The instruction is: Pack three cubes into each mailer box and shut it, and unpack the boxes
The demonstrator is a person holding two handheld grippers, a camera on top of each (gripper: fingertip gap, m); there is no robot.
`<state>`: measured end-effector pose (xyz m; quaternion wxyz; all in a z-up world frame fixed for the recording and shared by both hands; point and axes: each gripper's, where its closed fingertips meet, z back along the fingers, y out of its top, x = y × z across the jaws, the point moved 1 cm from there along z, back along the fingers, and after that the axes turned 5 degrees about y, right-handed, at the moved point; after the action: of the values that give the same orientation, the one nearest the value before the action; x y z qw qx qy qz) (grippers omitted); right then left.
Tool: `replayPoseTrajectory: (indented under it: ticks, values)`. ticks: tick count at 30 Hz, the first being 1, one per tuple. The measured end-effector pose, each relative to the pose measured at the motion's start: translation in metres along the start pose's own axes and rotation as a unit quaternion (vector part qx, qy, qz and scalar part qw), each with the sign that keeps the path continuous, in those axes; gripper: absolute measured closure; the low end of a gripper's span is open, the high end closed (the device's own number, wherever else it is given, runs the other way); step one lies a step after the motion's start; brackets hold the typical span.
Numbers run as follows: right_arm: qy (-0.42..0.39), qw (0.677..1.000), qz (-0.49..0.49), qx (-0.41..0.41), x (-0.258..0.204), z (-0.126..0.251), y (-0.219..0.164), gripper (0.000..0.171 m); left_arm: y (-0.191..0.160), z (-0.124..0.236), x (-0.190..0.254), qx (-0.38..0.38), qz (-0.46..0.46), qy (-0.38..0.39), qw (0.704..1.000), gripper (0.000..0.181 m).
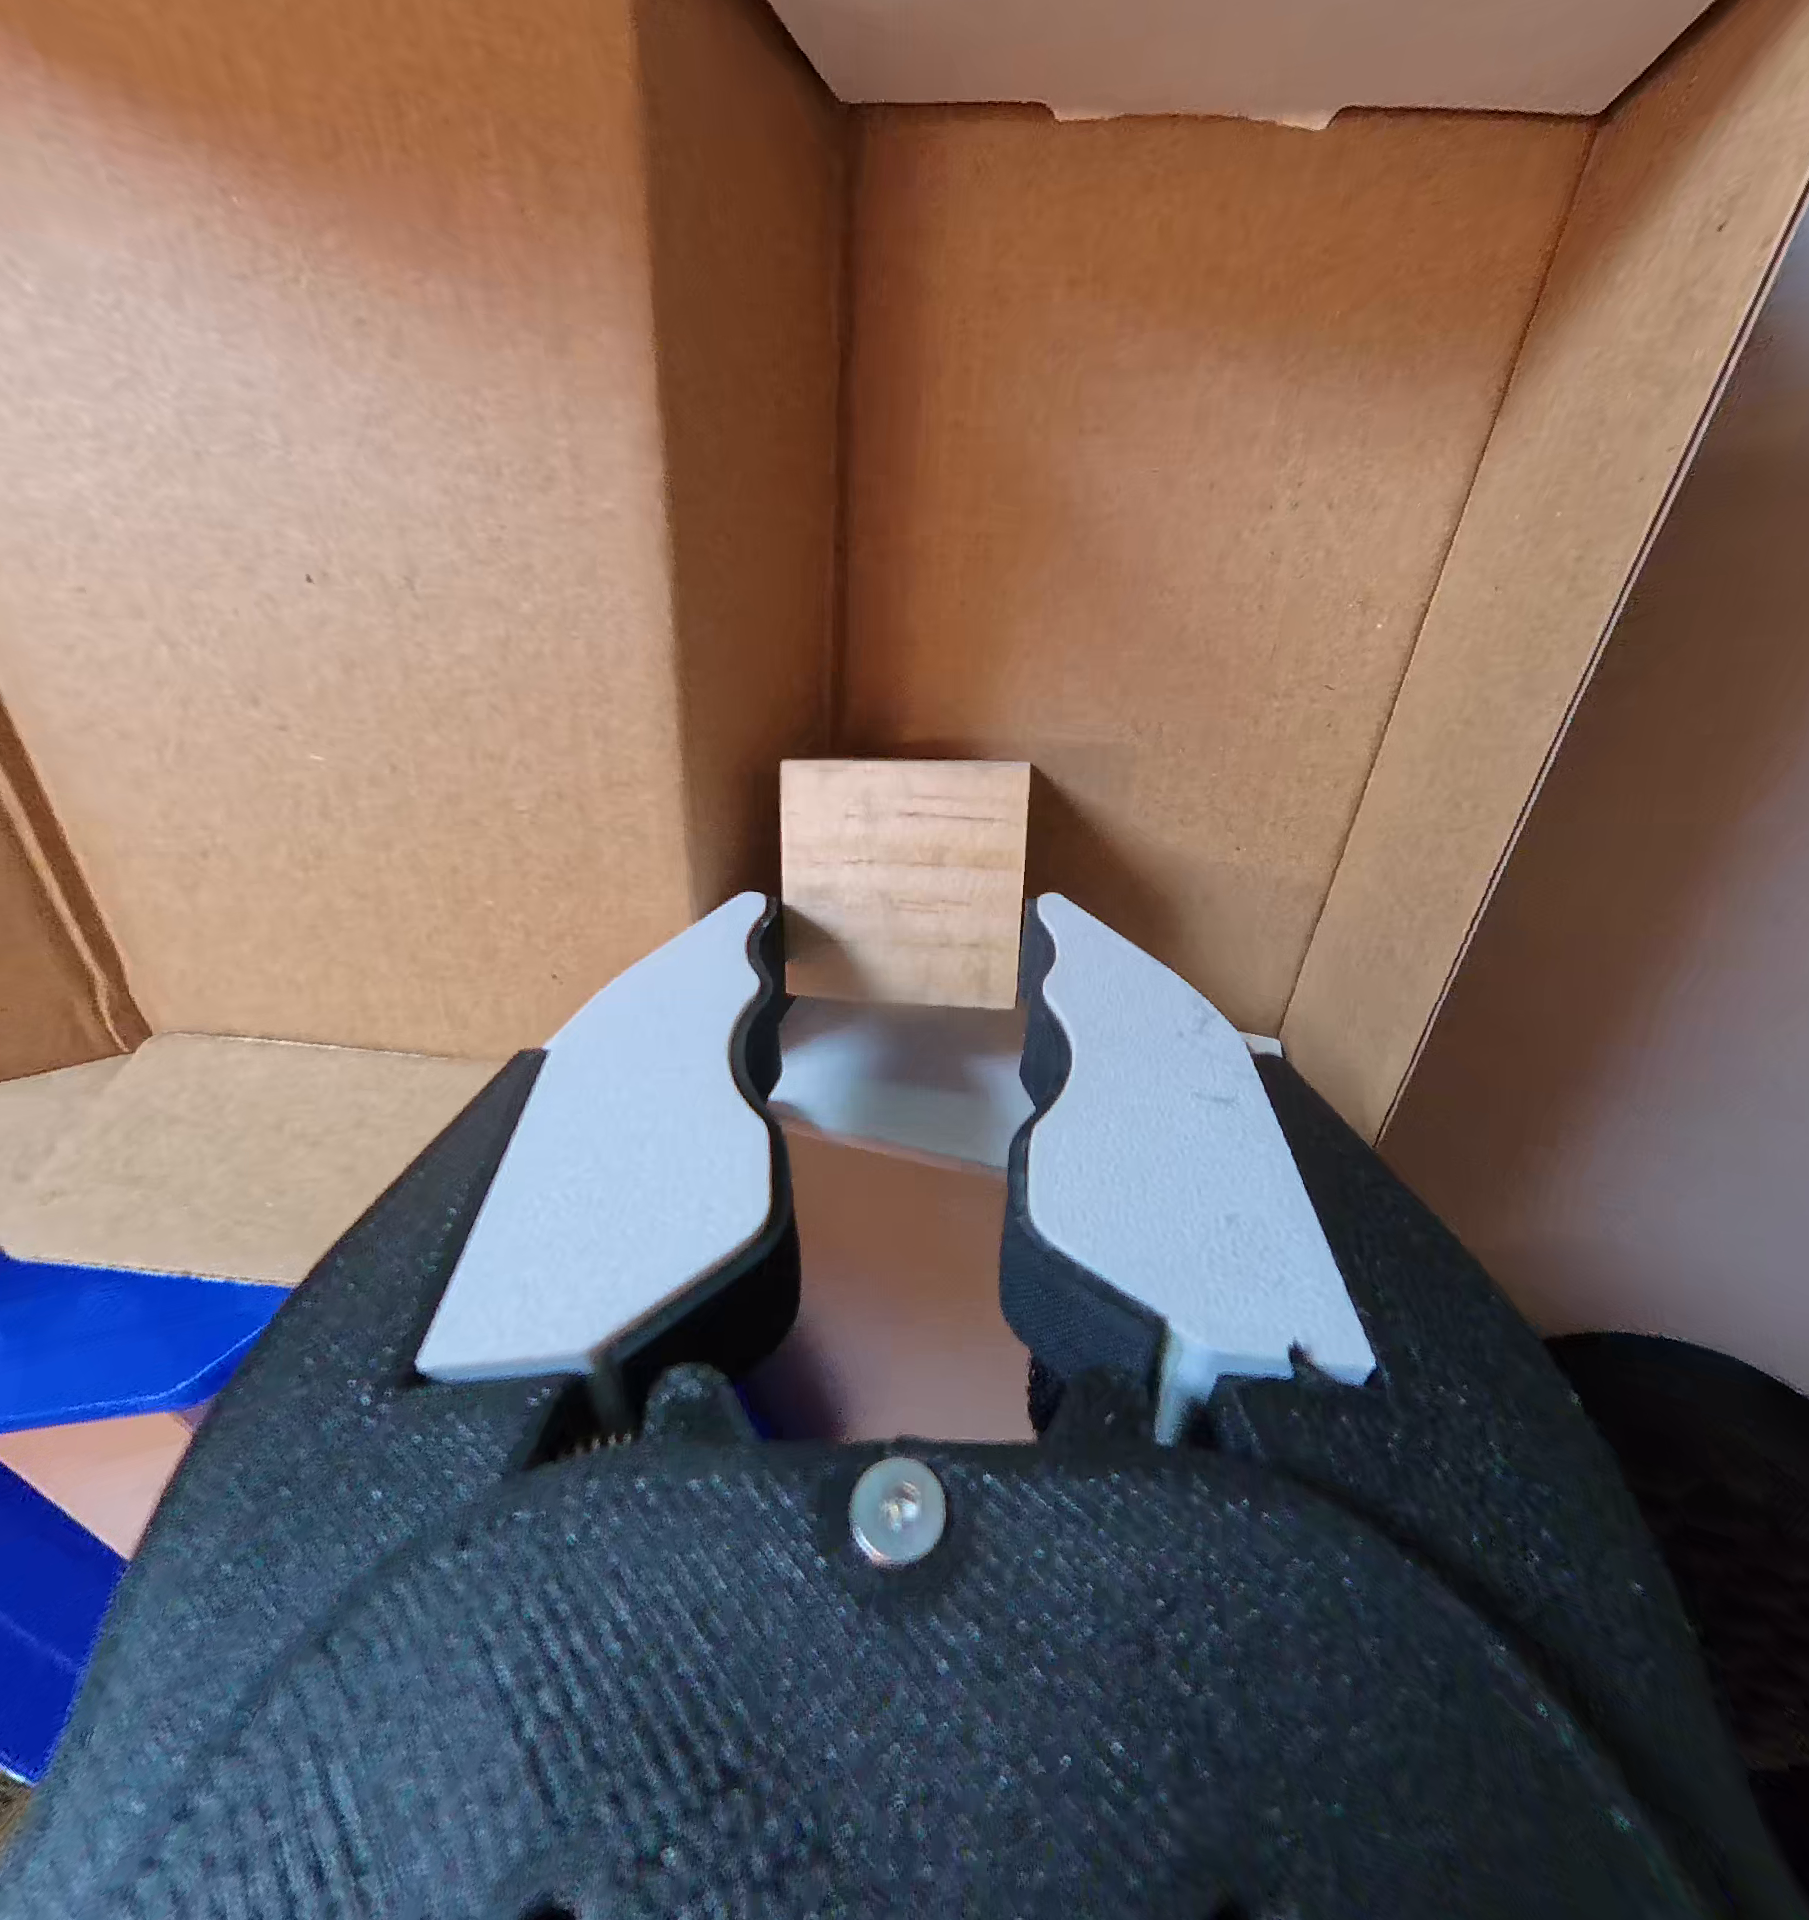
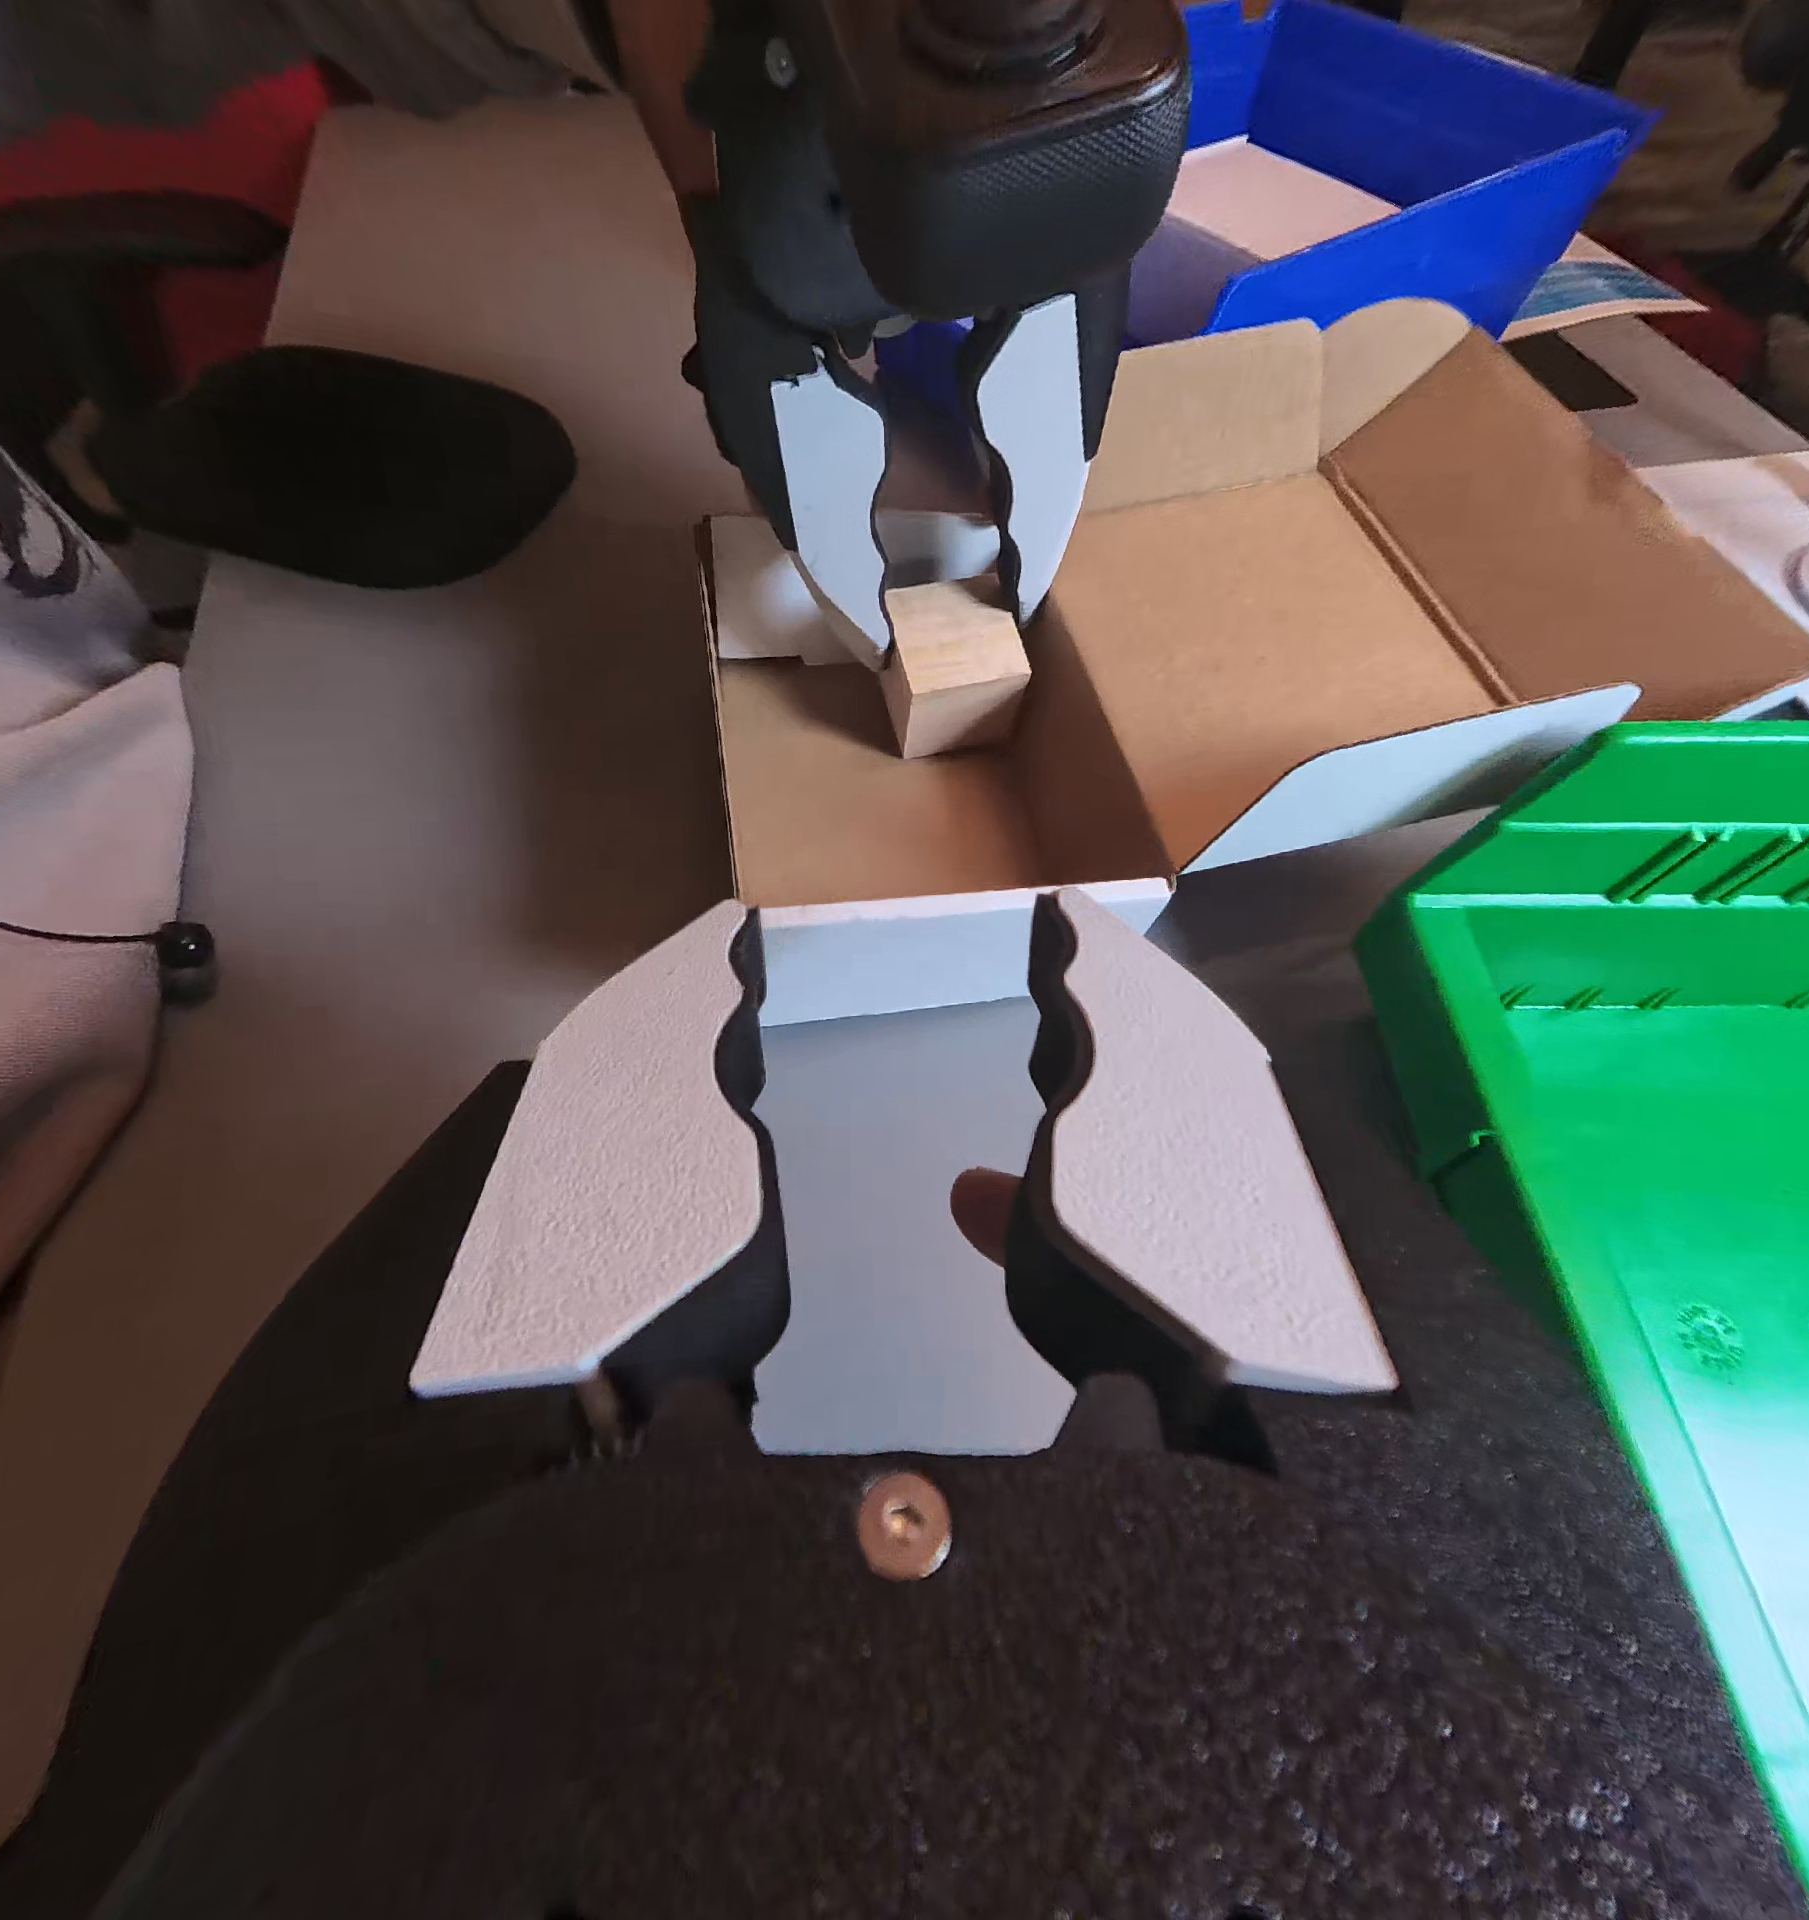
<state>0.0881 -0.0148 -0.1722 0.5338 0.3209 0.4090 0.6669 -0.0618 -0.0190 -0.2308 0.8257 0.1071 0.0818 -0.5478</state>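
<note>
An open brown mailer box (image 2: 858, 821) with white outer walls sits on the table, its lid (image 2: 1502, 582) folded out to the right. My left gripper (image 1: 902, 940) reaches down into the box (image 1: 1139, 468) and is shut on a wooden cube (image 1: 905, 883) at its fingertips. In the right wrist view the left gripper (image 2: 947, 613) comes from above and the cube (image 2: 957, 681) is at the box floor near the back. No other cube shows in the box. My right gripper (image 2: 895, 935) is open and empty, just in front of the box's near white wall.
A green plastic bin (image 2: 1658, 1091) stands at the right, close to the box. A blue bin (image 2: 1399, 156) stands behind the box and shows in the left wrist view (image 1: 48, 1351). A black object (image 2: 339, 468) lies at the left. A person's clothing (image 2: 27, 831) is at the left edge. About 15 cm separates my left fingertips from my right.
</note>
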Motion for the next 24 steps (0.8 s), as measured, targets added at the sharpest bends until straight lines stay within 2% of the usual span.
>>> replayPoseTrajectory:
  ticks: [6, 10, 13, 16, 18, 21, 24]
  values:
    - [-0.003, 1.000, 0.003, -0.012, 0.001, -0.003, -0.004, 0.121, -0.001, 0.008, 0.001, 0.012, -0.005, 0.002, 1.000, 0.131]
    - [-0.008, 1.000, 0.004, -0.009, 0.003, -0.001, -0.004, 0.121, -0.001, 0.043, -0.009, 0.068, 0.023, -0.008, 0.997, 0.132]
    - [-0.013, 1.000, 0.002, -0.004, 0.005, 0.000, -0.003, 0.121, -0.011, 0.083, -0.041, 0.123, 0.081, 0.014, 0.989, 0.134]
    - [-0.016, 1.000, 0.000, 0.002, 0.007, 0.001, -0.002, 0.121, -0.042, 0.106, -0.086, 0.132, 0.146, 0.064, 0.978, 0.134]
    - [-0.019, 1.000, 0.002, 0.001, 0.008, 0.000, -0.002, 0.121, -0.069, 0.104, -0.111, 0.117, 0.186, 0.081, 0.972, 0.134]
    - [-0.019, 1.000, 0.004, -0.001, 0.007, -0.002, -0.003, 0.122, -0.113, 0.076, -0.130, 0.061, 0.235, 0.070, 0.968, 0.133]
    - [-0.021, 1.000, 0.004, -0.001, 0.008, -0.002, -0.003, 0.122, -0.147, 0.041, -0.132, 0.016, 0.210, 0.051, 0.976, 0.133]
